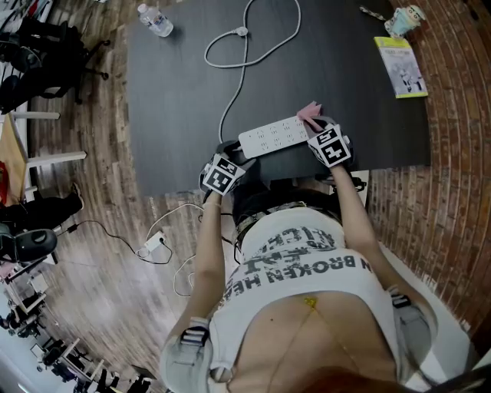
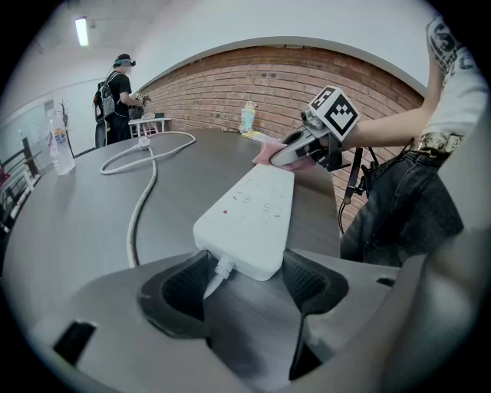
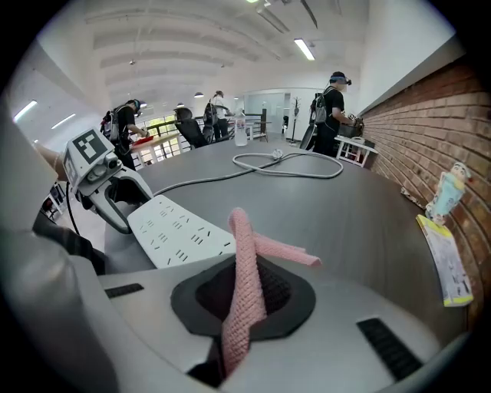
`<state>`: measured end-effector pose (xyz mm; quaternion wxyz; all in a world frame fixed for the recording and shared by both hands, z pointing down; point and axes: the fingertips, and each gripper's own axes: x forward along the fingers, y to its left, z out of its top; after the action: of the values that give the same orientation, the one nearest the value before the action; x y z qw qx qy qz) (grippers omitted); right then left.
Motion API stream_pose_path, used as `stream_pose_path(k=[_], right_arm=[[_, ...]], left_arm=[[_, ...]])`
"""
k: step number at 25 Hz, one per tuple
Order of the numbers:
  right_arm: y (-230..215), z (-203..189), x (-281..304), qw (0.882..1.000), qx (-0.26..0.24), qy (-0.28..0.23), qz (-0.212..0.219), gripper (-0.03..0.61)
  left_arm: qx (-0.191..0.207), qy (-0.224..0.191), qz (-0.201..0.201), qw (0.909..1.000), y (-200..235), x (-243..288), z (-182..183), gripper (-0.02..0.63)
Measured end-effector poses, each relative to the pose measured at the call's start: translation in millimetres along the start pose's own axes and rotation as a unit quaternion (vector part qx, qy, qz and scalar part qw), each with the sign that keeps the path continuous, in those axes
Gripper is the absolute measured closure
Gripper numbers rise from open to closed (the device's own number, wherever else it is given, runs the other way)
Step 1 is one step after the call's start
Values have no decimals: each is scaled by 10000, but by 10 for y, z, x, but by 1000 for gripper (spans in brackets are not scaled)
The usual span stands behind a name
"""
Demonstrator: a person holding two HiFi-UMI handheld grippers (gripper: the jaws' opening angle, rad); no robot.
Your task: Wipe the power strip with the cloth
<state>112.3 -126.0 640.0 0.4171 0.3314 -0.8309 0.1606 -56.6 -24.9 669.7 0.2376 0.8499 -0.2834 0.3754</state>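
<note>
Head view: power strip (image 1: 274, 137) lies flat, sockets up, near the front edge of the dark grey table (image 1: 176, 92). Its long axis runs left to right along that edge and is slightly skewed. The cord end points to the person's left, the free end to the right.

Left tool (image 2: 245, 280): jaws wide, clenched on the sides of the strip's cord end.

Right tool (image 3: 242, 295): jaws closed on a pink cloth (image 3: 244, 284), which stands up out of the grip. The cloth is at the strip's right end. Contact cannot be judged.

White cable (image 1: 245, 54) leaves the cord end and loops across the table toward the far side.

Containers: clear bottle (image 1: 156, 19) at the far left corner, fill level not readable. Small cup (image 1: 404, 21) at the far right corner, contents not visible. A booklet (image 1: 400, 65) lies just beside it.

Room: wood floor (image 1: 100, 230), curved brick wall (image 2: 291, 84), white ceiling with strip lights, other people standing beyond the table.
</note>
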Motion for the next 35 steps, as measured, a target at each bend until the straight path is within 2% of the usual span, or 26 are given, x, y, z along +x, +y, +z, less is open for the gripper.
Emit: stream_pose_path(k=[4,7,10,14,17,20,24,31,35], right_arm=[[-15,2,7,9999,86,-23,-93,561],[98,94,-1,9996,-270,-97,-13,561],[475,330,-56,9949,-623,-345,711,561],[1072,526,-68,9750,-1160,-390,1856,561],[1430,556,-21,9582,-1571,-245,2378,561],[1702,556,59,9443,-1868,-146,2705,561],[1950,572,146,9310,-2166,14,2937,561],[2120,485,259,9217,-2432,311,3005,561],[2139,455,274,9193,-2562,297,2971,561]], left_arm=[[4,-2,4,10000,4,8,0,328],[-13,-8,-11,10000,1,7,-3,328],[-15,-8,-2,10000,5,4,-13,328],[-14,-1,15,10000,5,24,-16,328],[-7,-2,23,10000,15,35,-18,328],[-28,-4,14,10000,-2,27,2,328],[-27,-86,-7,10000,2,91,-22,328],[-75,-20,-30,10000,-11,80,-55,328],[-39,-30,-17,10000,-13,61,-32,328]])
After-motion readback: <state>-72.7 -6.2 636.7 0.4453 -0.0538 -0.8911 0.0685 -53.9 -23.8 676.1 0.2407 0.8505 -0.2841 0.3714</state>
